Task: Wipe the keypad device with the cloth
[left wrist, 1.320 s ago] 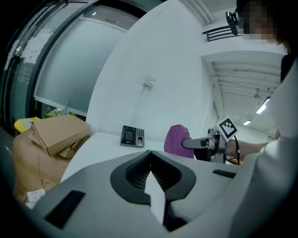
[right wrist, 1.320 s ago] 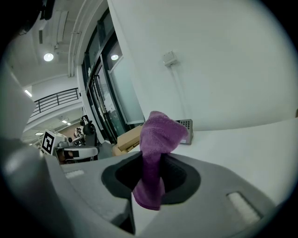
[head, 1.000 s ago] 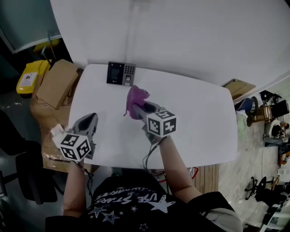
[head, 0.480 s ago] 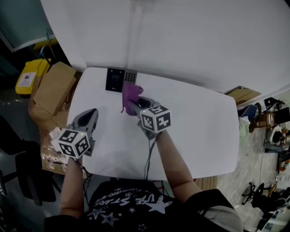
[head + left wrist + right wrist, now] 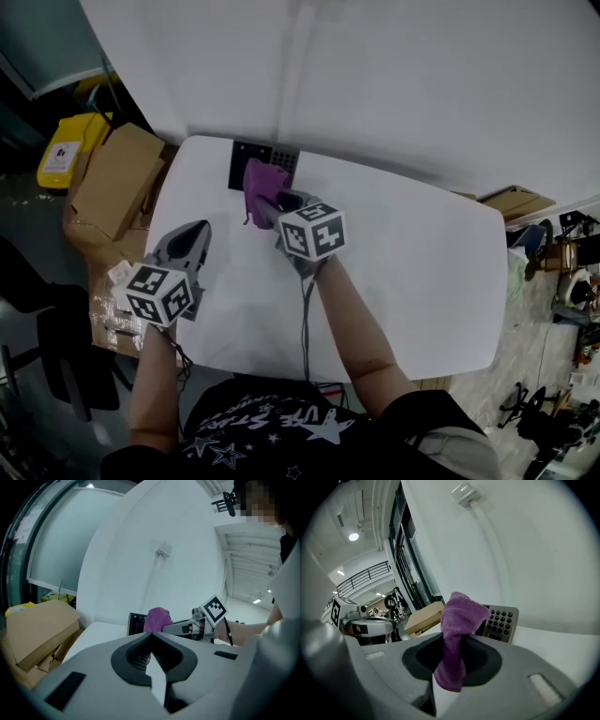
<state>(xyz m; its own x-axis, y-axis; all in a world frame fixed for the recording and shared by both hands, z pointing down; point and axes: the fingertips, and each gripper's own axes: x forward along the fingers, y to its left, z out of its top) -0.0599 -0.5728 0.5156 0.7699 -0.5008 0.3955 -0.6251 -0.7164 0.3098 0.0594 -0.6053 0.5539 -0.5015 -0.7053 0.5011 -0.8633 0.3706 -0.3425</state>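
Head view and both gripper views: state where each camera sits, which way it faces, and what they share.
Head view: on the person's head, facing steeply down at the table; shows both forearms, left gripper and right gripper.
Left gripper view: on the left gripper, looking along its shut jaws toward the keypad device; the right forearm shows.
Right gripper view: on the right gripper, looking along jaws shut on the cloth.
Shared: cloth and keypad device, in all three.

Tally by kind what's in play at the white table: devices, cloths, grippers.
keypad device: 1
purple cloth: 1, clamped in the right gripper
grippers: 2, the right gripper and the left gripper, which is shut on nothing
total: 4
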